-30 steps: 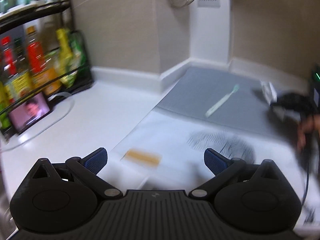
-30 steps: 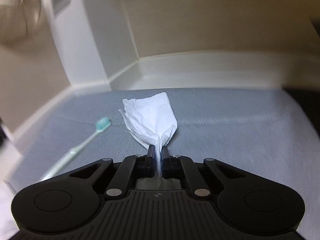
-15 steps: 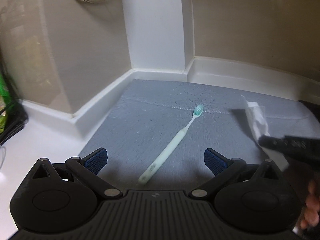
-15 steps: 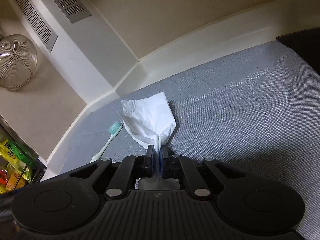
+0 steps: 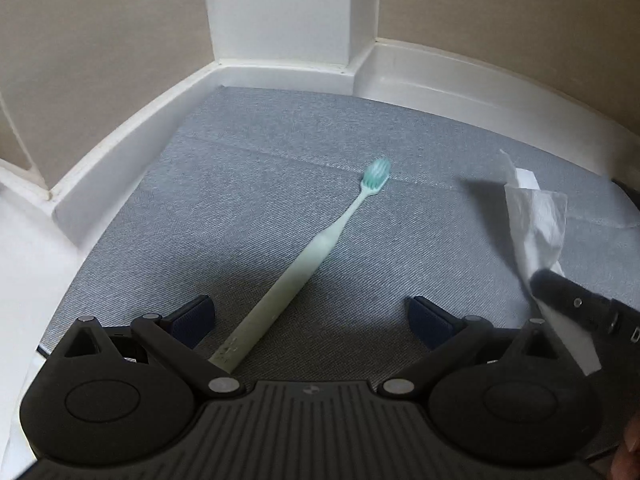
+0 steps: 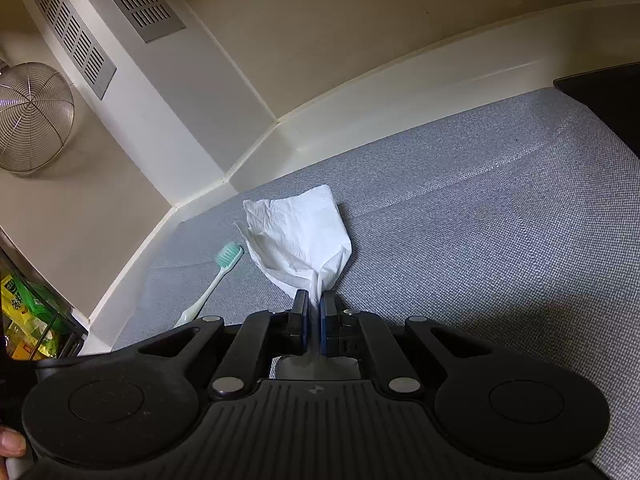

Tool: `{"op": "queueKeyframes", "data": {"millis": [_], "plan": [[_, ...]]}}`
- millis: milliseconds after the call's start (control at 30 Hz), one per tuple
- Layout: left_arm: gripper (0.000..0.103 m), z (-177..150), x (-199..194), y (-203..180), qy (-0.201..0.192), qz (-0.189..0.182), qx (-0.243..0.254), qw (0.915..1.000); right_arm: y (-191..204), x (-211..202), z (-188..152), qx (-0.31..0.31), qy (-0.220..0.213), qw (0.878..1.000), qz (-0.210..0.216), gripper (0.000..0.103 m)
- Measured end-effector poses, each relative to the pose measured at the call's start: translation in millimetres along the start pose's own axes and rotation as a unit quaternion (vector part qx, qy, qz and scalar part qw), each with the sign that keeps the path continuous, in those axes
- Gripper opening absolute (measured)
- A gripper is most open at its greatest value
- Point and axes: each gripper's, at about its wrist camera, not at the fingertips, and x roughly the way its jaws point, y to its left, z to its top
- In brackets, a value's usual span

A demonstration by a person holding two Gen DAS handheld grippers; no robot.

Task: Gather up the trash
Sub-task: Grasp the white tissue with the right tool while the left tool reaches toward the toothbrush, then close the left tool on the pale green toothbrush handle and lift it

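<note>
Grey woven mat [image 5: 248,184], finely ribbed. Crumpled white tissue [image 6: 298,240] pinched between pressed-together jaws of right gripper [image 6: 314,304], fanning out above mat. Slim mint toothbrush [image 5: 320,244] flat on mat, handle between wide-spread jaws of left gripper [image 5: 310,316]. Round wire strainer [image 6: 30,116] on beige wall.

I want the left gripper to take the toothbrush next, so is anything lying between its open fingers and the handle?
Nothing visible. The left gripper is open, with the toothbrush handle already between its fingers on the bare grey mat. The tissue, pinched in the right gripper, is off to the side.
</note>
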Motion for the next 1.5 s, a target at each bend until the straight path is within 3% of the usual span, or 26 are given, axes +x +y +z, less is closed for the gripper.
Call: {"op": "queueKeyframes", "data": {"millis": [100,133,167,200,267,433,533,667,1000,1233,1500], "plan": [[0.094,-1,-4,-1,-0.008,-0.003,0.001,1.0,-1,0,0,0.002,0.0,1.0,0.001,0.005],[0.07,-1,-8,0,-0.012,-0.014,-0.003,0.9998,-1,0,0,0.002,0.0,1.0,0.001,0.005],[0.035,0,-12,-1,-0.018,-0.014,-0.003,0.9997,-1,0,0,0.001,0.0,1.0,0.001,0.005],[0.021,1,-14,-2,-0.018,-0.015,0.001,0.9997,-1,0,0,0.001,0.0,1.0,0.001,0.005],[0.013,0,-15,-2,-0.014,-0.016,0.0,0.9998,-1,1,0,0.002,0.0,1.0,0.001,0.005],[0.012,-12,-30,4,-0.032,-0.007,-0.008,0.9994,-2,0,0,0.005,-0.004,1.0,-0.002,0.005],[0.012,-21,-50,20,-0.042,-0.011,-0.042,0.9982,-1,-1,-1,0.006,-0.009,1.0,-0.007,0.005],[0.012,-36,-78,40,-0.045,0.01,-0.083,0.9955,1,-3,-1,0.001,-0.012,1.0,-0.011,0.006],[0.012,-90,-157,71,-0.075,0.025,-0.124,0.9891,5,-13,1,0.0,-0.036,0.999,0.004,0.006],[0.012,-137,-219,99,-0.09,0.029,-0.162,0.9822,13,-20,2,-0.006,-0.052,0.998,0.03,0.006],[0.012,-189,-286,118,-0.116,0.047,-0.183,0.9751,44,-56,-16,-0.065,-0.064,0.993,0.07,0.006]]}}
